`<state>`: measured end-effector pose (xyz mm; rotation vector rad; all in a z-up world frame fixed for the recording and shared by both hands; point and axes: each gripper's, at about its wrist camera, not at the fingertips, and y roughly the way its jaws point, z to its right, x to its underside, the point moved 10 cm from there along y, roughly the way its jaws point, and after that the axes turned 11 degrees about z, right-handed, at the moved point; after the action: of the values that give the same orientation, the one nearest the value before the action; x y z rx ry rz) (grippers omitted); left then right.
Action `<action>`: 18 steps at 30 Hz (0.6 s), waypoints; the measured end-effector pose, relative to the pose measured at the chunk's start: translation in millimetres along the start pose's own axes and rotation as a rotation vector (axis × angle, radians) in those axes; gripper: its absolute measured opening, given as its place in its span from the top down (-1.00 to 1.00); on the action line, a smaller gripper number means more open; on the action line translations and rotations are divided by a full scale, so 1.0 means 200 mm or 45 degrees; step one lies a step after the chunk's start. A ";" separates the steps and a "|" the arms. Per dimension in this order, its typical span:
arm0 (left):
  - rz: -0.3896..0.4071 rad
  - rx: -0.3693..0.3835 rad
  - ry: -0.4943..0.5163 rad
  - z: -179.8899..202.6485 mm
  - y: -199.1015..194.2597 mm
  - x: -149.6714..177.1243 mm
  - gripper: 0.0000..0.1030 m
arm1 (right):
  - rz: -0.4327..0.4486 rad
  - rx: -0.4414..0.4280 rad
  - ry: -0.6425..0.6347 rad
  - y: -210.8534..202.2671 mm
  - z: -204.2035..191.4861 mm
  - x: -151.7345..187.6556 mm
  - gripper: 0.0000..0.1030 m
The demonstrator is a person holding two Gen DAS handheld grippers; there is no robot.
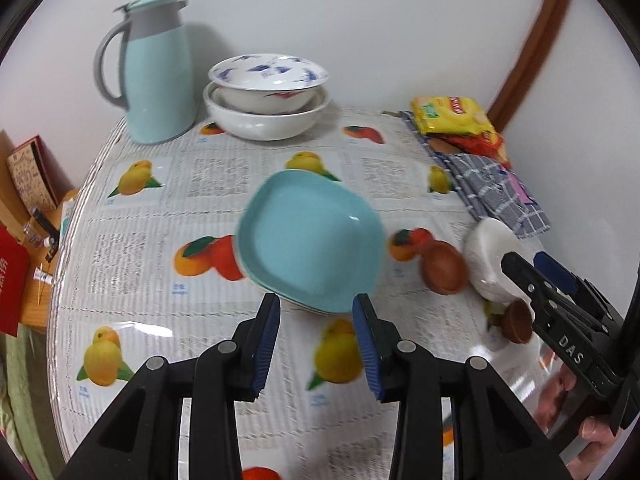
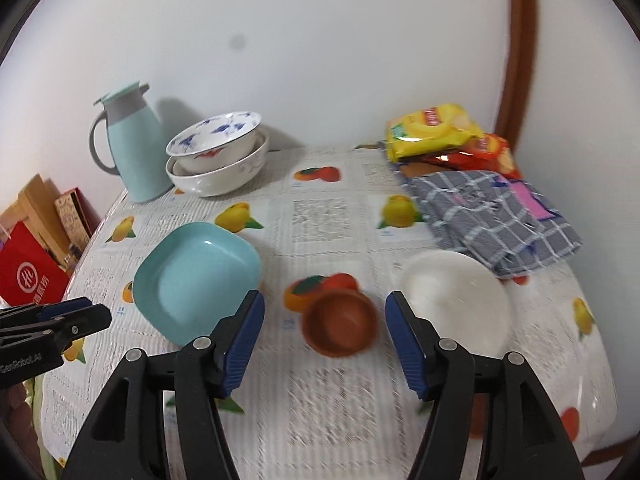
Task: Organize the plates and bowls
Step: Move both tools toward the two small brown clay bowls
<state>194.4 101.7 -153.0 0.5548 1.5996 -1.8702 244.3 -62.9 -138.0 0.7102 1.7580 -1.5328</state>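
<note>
A stack of square light-blue plates (image 1: pixel 312 240) (image 2: pixel 196 276) lies mid-table. My left gripper (image 1: pixel 316 312) is open just in front of its near edge, touching nothing. A small brown bowl (image 2: pixel 340 322) (image 1: pixel 442 266) sits right of the plates, with a white bowl (image 2: pixel 456 300) (image 1: pixel 490 256) further right. My right gripper (image 2: pixel 324 310) is open and hovers over the brown bowl, empty; it also shows in the left wrist view (image 1: pixel 536 268). A second brown bowl (image 1: pixel 516 320) shows partly behind it. Stacked white and blue-patterned bowls (image 1: pixel 268 96) (image 2: pixel 218 156) stand at the back.
A light-blue jug (image 1: pixel 154 72) (image 2: pixel 128 146) stands at the back left. Snack packets (image 2: pixel 444 134) and a folded checked cloth (image 2: pixel 496 220) lie at the back right. Boxes and a red bag (image 2: pixel 28 272) stand beyond the table's left edge. The fruit-print tablecloth (image 2: pixel 332 216) covers the table.
</note>
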 end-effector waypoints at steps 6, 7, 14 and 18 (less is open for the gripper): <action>0.032 0.042 0.052 0.21 -0.07 0.05 0.30 | -0.025 0.026 0.056 -0.20 0.18 0.11 -0.26; 0.035 0.047 0.061 0.24 -0.07 0.06 0.30 | -0.023 0.043 0.071 -0.24 0.22 0.13 -0.26; 0.042 0.060 0.098 0.39 -0.09 0.15 0.30 | -0.032 0.092 0.147 -0.38 0.42 0.24 -0.26; 0.041 0.040 0.121 0.43 -0.07 0.18 0.30 | -0.045 0.175 0.161 -0.41 0.57 0.31 -0.26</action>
<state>164.1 11.7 -151.1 0.6883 1.6140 -1.8730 159.1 -191.1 -144.4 0.8651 1.7770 -1.6776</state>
